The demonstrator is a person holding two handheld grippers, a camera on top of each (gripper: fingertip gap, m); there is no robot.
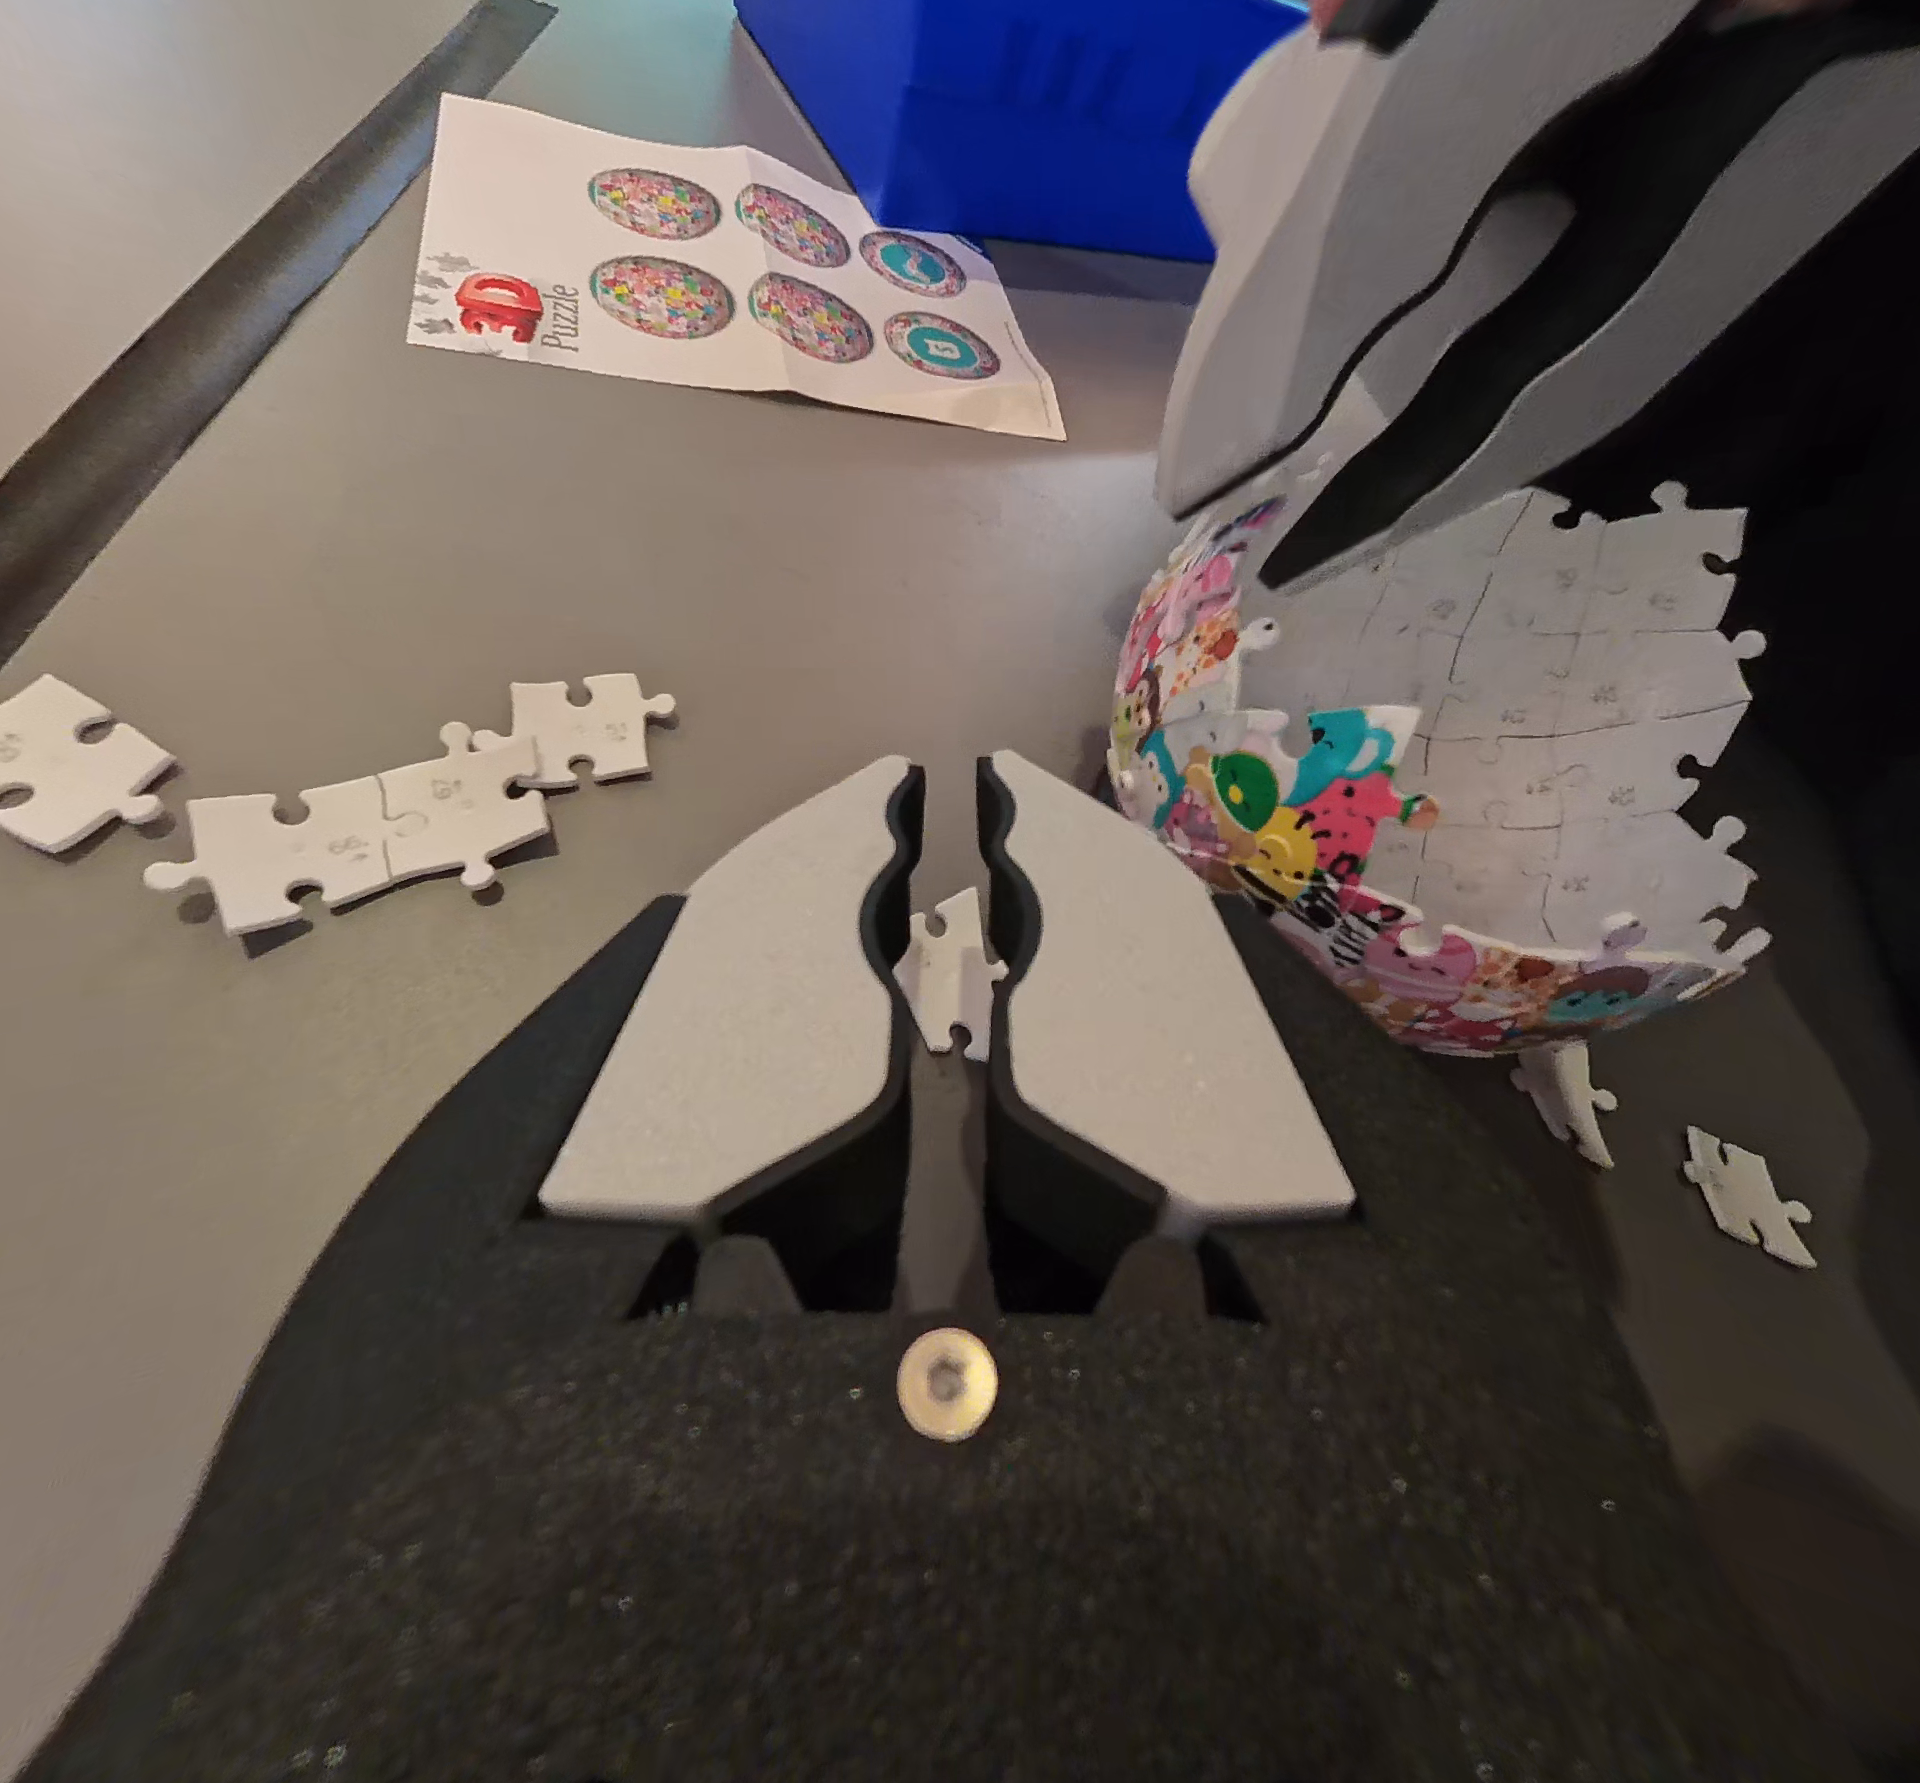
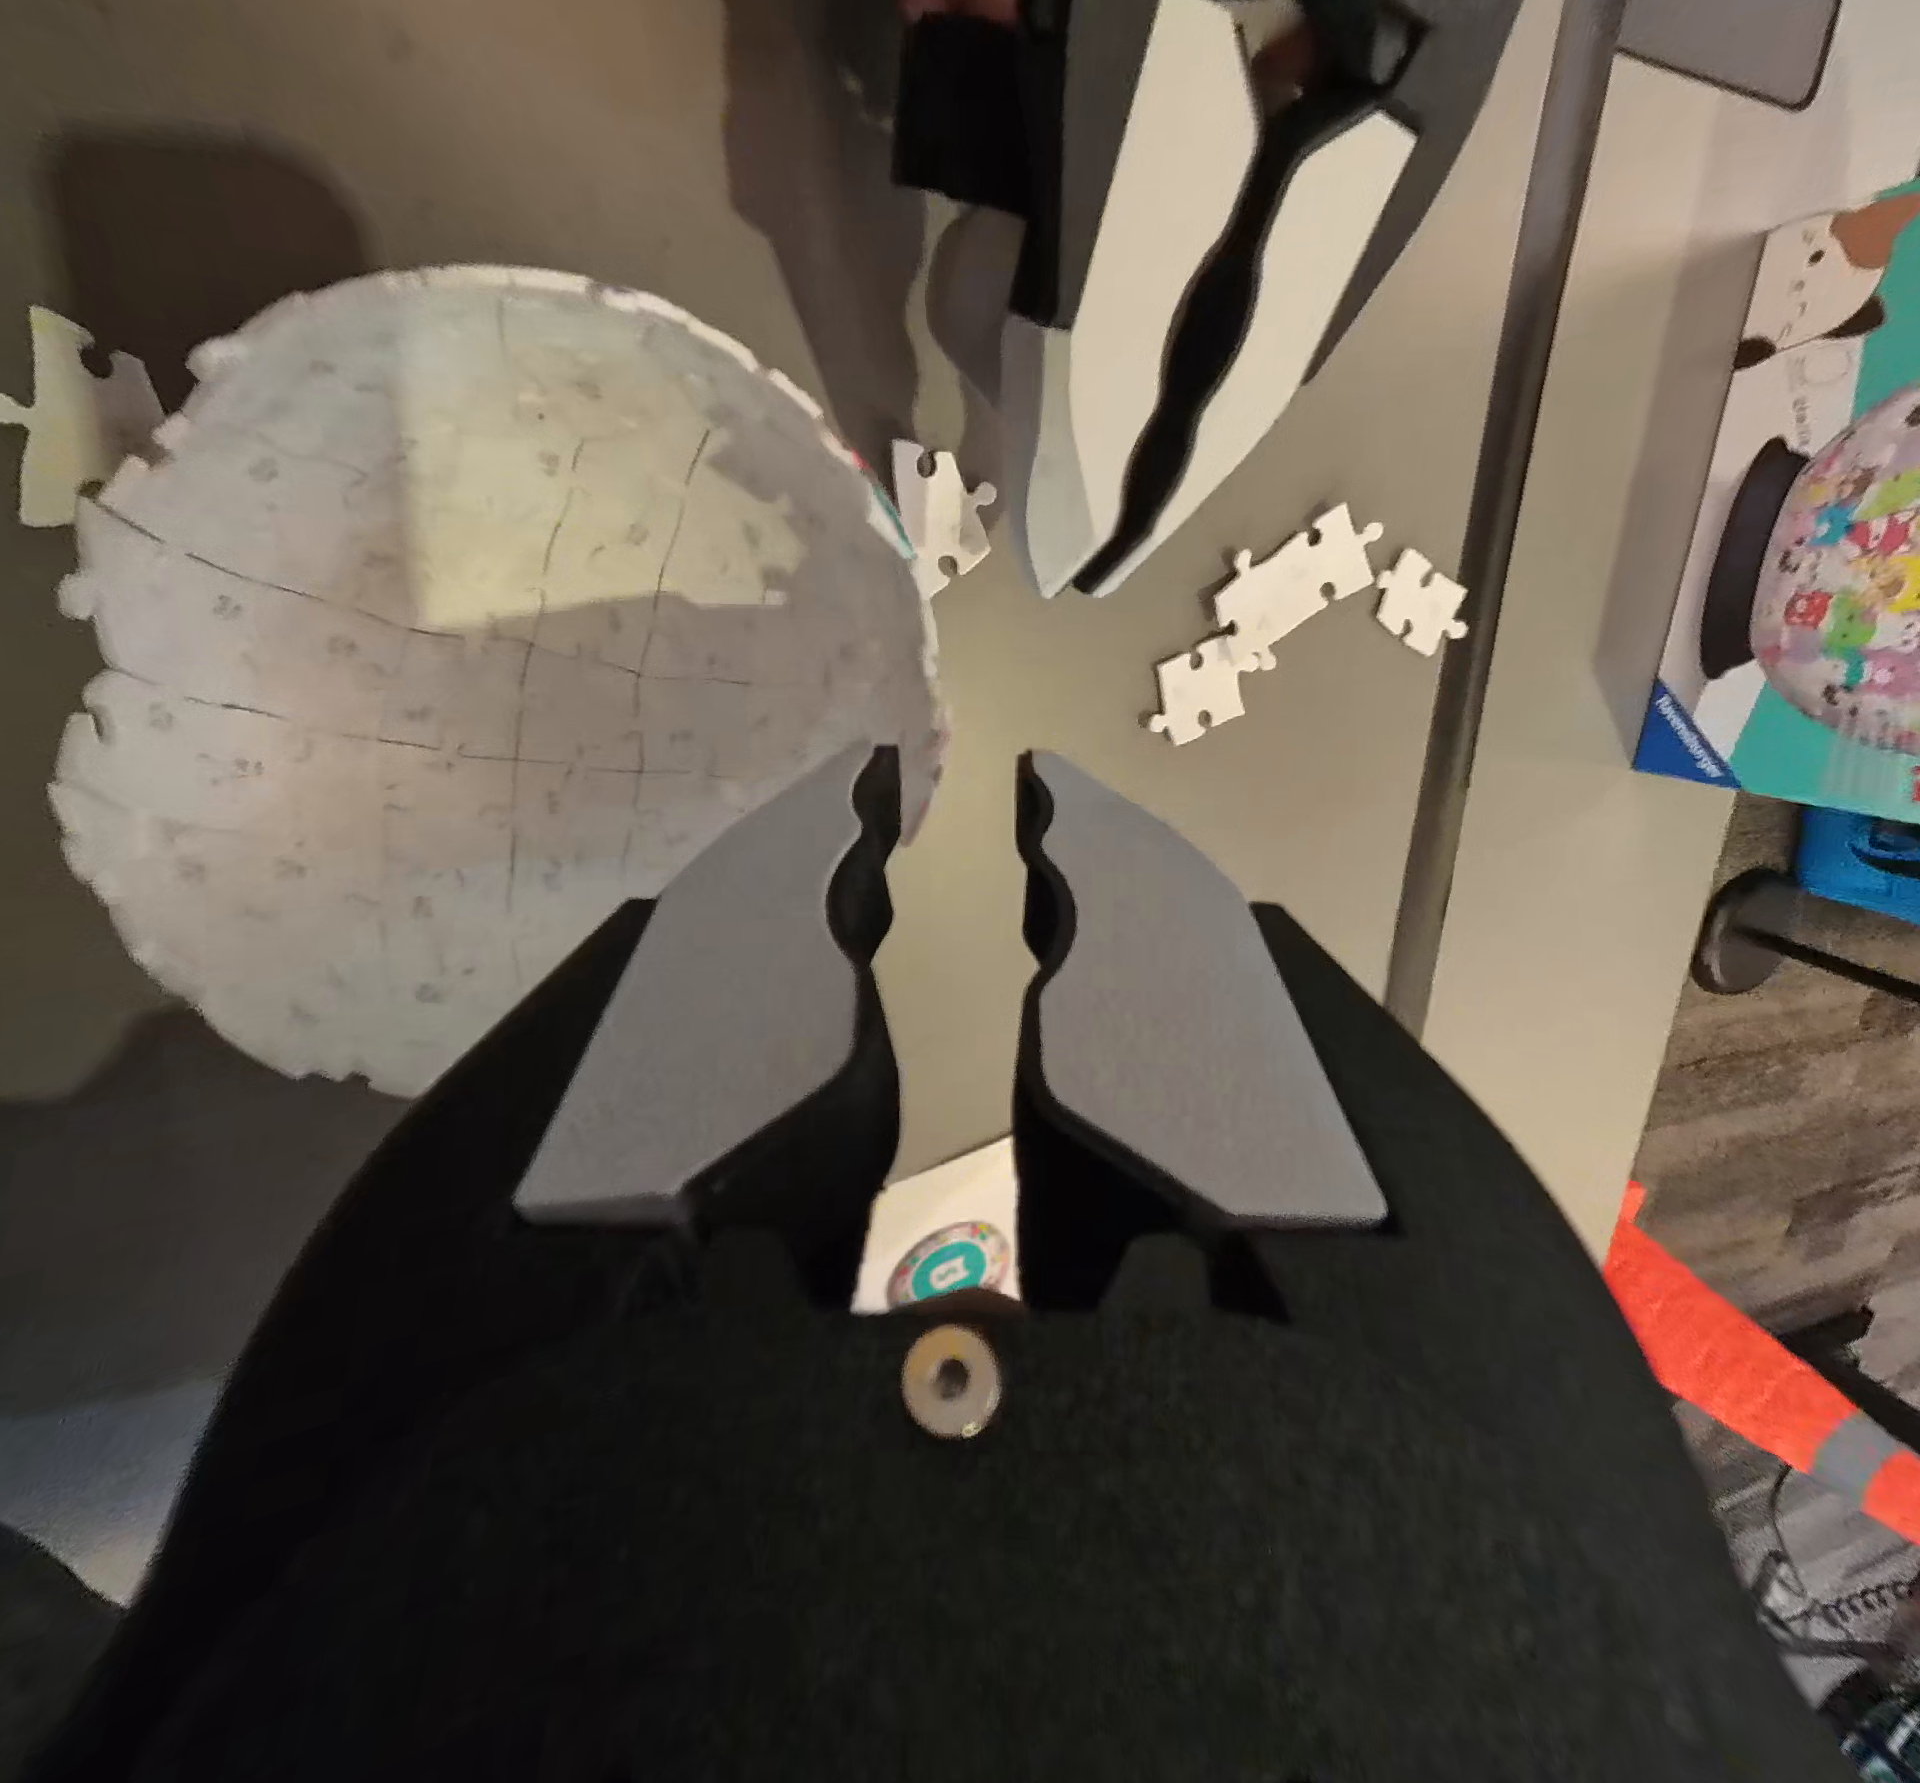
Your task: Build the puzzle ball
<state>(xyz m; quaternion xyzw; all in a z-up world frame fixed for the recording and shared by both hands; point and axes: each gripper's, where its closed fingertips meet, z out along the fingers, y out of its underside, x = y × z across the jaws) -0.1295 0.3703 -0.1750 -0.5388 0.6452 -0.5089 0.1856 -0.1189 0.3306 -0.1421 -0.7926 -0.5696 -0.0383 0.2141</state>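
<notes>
Plain grey tabletop (image 1: 727,570), nothing fancy. The left gripper (image 1: 951,777) is closed down to a slit. A white jigsaw piece (image 1: 948,970) is seen through the gap, but whether it's actually pinched can't be told. The right gripper (image 2: 956,762) is parted around the rim of the half-built colourful puzzle ball (image 1: 1455,746), just right. Tabs should probably be lined up first, then pressed gently while the shell's steadied. Counted: one ball, seven loose pieces (image 1: 353,840), four grouped left.
</notes>
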